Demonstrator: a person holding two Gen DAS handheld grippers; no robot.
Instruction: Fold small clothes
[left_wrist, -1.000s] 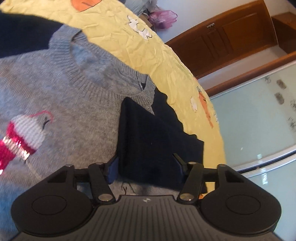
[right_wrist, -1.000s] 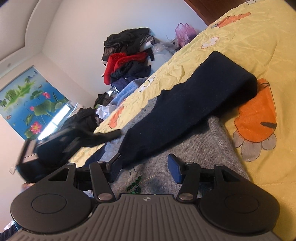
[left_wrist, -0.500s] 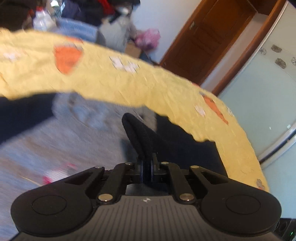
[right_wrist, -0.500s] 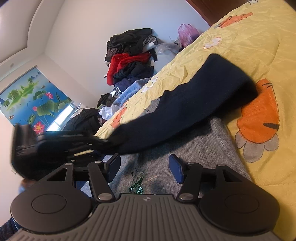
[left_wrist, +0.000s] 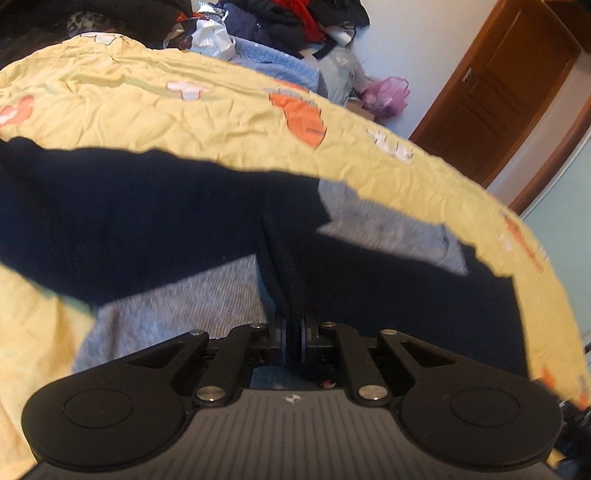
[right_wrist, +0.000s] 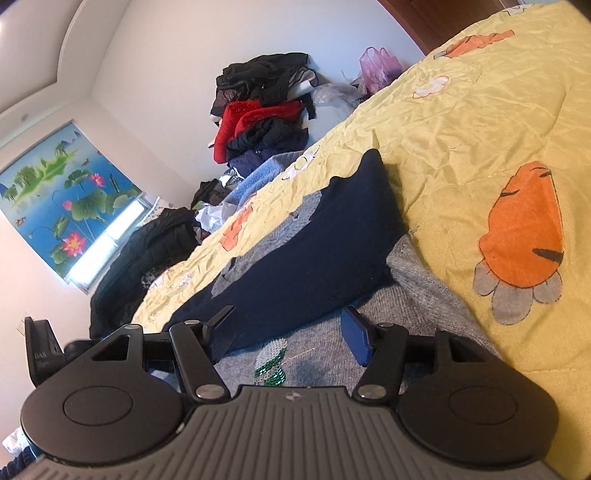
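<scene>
Left hand-held gripper (left_wrist: 293, 341): clamped on a dark sleeve (left_wrist: 280, 258)
Right hand-held gripper (right_wrist: 286, 334): wide, over the grey sweater (right_wrist: 317, 365)
Left view only: wooden door (left_wrist: 495, 92)
Right view only: lotus blind (right_wrist: 66, 199)
Sweater: on the bed (right_wrist: 480, 122), near its edge

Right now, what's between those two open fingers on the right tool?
In the right wrist view, the right gripper is open over the grey sweater; its green sequin patch shows there. The navy sleeve lies beyond.

Grey sweater (left_wrist: 192, 295) knit; yellow bedspread (left_wrist: 221, 122) crinkled, sheeny.

Black hand-held gripper (right_wrist: 288, 332), blue pads (right_wrist: 356, 338), silver screws.
</scene>
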